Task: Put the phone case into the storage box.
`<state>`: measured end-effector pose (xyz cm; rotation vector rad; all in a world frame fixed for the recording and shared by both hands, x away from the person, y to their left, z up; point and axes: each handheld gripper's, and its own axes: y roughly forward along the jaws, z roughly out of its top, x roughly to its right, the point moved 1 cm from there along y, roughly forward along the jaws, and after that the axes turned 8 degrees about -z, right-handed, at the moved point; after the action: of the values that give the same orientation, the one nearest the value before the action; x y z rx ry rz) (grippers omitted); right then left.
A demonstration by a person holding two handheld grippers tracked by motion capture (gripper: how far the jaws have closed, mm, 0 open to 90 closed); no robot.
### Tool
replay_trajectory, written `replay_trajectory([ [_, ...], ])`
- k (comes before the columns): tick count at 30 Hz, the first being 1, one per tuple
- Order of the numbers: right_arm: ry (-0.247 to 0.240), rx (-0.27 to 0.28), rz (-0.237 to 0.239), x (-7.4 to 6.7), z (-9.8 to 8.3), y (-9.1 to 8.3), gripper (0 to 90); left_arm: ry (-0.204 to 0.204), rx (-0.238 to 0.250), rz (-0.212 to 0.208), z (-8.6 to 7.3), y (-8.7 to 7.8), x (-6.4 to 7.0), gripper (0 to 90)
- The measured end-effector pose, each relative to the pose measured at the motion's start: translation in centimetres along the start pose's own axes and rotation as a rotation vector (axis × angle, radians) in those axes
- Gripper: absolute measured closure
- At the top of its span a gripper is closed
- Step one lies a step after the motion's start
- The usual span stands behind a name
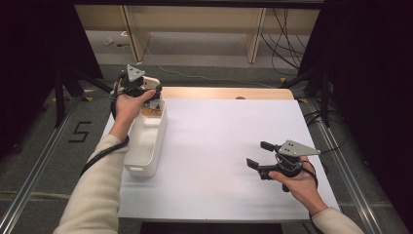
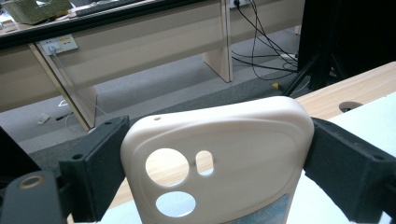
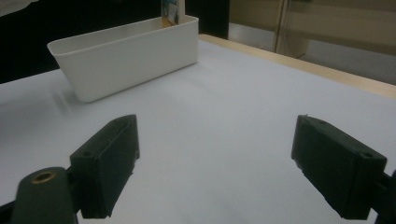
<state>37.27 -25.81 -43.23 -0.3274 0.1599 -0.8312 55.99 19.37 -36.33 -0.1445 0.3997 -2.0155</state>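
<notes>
white bin [image 1: 146, 146] at table's [image 1: 219, 146] left edge: inside hidden, possibly bare | left gripper [image 1: 153, 100] clamped on beige phone case [image 2: 219, 158] above bin's far end | right gripper [image 1: 260, 156] jaws wide apart, nothing held

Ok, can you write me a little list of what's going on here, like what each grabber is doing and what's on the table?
Left gripper: jaws closed on the sides of a cream phone case, held above the far end of the bin
Phone case: cut-out camera holes face the left gripper view
Right gripper: jaws wide open, nothing between them, low over the table's right side
Bin: long white tub on the table's left edge
Table: white top with a wooden strip along its far edge
</notes>
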Motion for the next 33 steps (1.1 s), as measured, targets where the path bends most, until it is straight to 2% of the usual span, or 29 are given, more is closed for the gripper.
replay_trajectory([
  [25,-0.001,-0.006,0.001,0.0,-0.02,0.0,15.9,-0.009,-0.012,-0.003,-0.01,0.51,0.02,10.7],
  [33,-0.008,0.008,0.01,0.03,0.01,0.03,16.0,-0.009,-0.014,-0.004,0.17,0.69,0.0,10.7],
])
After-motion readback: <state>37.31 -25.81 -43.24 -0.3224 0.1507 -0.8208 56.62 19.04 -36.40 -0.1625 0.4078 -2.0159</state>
